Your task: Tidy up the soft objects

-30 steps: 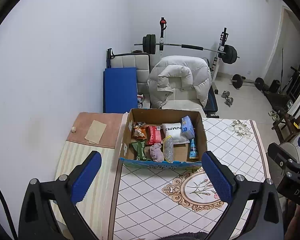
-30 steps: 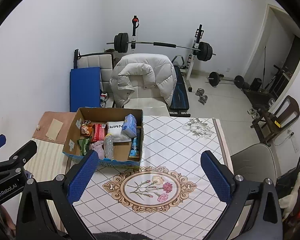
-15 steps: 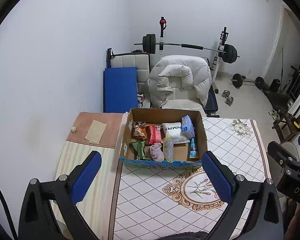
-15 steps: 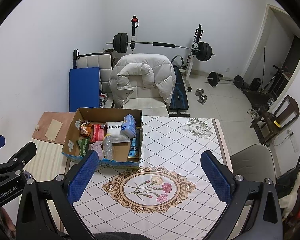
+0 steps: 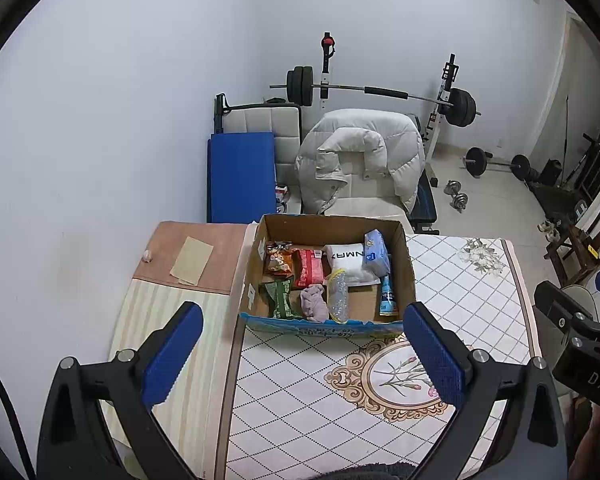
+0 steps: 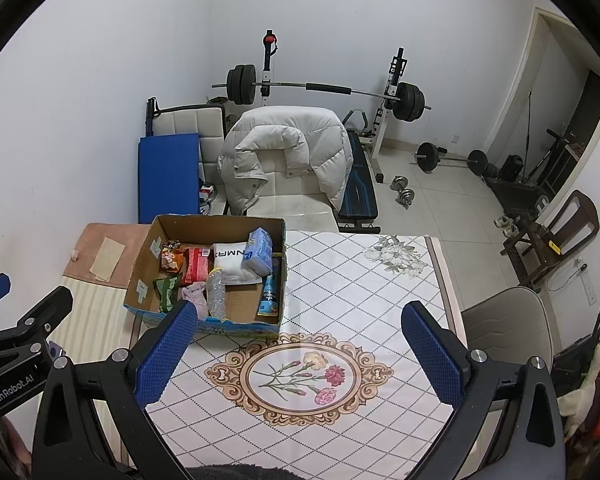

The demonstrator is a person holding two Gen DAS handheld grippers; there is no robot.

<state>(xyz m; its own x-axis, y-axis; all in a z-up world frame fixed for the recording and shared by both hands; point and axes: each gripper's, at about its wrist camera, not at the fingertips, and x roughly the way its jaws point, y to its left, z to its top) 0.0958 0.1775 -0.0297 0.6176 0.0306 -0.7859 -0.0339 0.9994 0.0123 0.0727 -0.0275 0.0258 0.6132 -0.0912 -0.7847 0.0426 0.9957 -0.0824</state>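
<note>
Both hand-held grippers hover high above the table (image 6: 340, 280), each with its jaws spread wide and nothing between them: the left hand-held gripper (image 5: 300, 356) looks down over the cardboard box (image 5: 328, 322), the right hand-held gripper (image 6: 300, 356) over the flower medallion on the cloth. All the task's things lie inside the box — the cloth around it is bare. That fits either a box about to be unpacked and sorted or one just packed, so I cannot settle the step; any reach would have to come down over the box's upright walls. Counted in the box: one orange snack bag (image 5: 277, 261), one red packet (image 5: 309, 267), one green packet (image 5: 278, 299), one white pouch (image 5: 346, 262), one blue tissue pack (image 5: 375, 249), one pinkish cloth (image 5: 314, 302), one clear plastic bottle (image 5: 337, 295) and one blue tube (image 5: 387, 295).
</note>
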